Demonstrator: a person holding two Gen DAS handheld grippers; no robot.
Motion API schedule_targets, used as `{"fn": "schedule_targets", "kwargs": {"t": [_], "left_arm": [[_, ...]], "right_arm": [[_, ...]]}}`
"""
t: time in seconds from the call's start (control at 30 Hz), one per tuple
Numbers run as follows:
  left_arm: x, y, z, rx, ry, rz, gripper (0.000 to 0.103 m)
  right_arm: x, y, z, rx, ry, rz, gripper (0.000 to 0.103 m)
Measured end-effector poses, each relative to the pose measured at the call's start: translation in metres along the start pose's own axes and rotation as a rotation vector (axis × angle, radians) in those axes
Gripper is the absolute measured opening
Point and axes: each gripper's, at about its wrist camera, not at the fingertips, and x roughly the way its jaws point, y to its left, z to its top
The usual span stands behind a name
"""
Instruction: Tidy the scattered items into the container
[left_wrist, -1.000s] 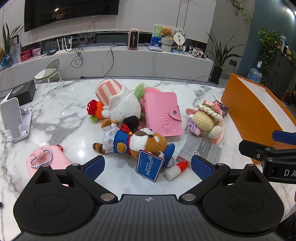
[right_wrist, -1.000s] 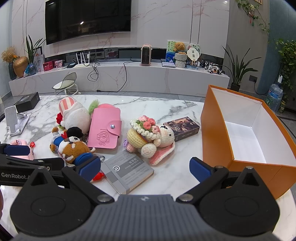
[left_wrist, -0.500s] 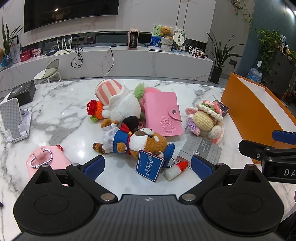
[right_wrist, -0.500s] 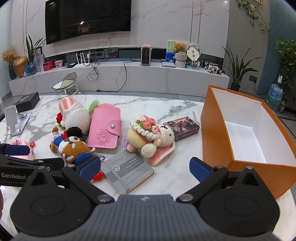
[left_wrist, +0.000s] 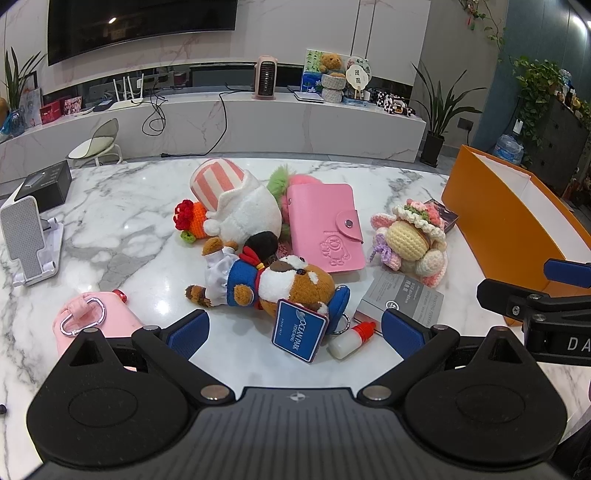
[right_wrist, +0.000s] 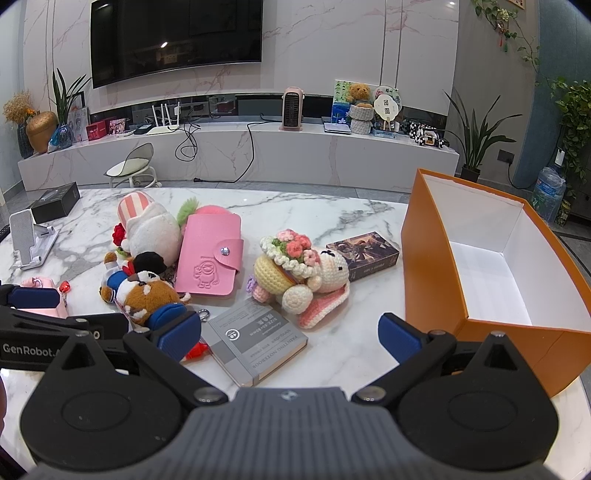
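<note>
The marble table has bare stone along its far edge and at the near middle, in front of the right gripper, whose blue pads are spread wide with nothing between them. The orange box stands at the table's right side, open-topped, its white inside bare; clear marble lies between its left wall and the toys. The left gripper is likewise spread apart and holds nothing, hovering just above the near edge of the clutter.

The scattered things lie in a loose cluster at the table's centre. The white plush with a striped cap lies farthest back, touching the pink card wallet. The brown dog plush in a blue sailor suit lies just before the left gripper, its blue tag between the pads. The crocheted doll rests against the grey notebook; a dark card box sits between doll and orange box. A small red-capped bottle lies beside the tag. A pink pouch and a white phone stand lie well apart at left.
</note>
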Motion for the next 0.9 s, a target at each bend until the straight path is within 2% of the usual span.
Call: {"fn": "schedule_targets", "kwargs": {"t": [0.27, 0.6, 0.9], "left_arm": [[0.003, 0.009, 0.004, -0.039, 0.009, -0.002, 0.103], [0.023, -0.002, -0.004, 0.036, 0.0, -0.014, 0.103], [0.04, -0.007, -0.013, 0.1, -0.01, 0.03, 0.103]], "right_arm": [[0.003, -0.002, 0.004, 0.008, -0.003, -0.001, 0.103], [0.008, -0.001, 0.003, 0.004, 0.005, -0.003, 0.103], [0.009, -0.002, 0.003, 0.005, 0.01, -0.007, 0.103]]}}
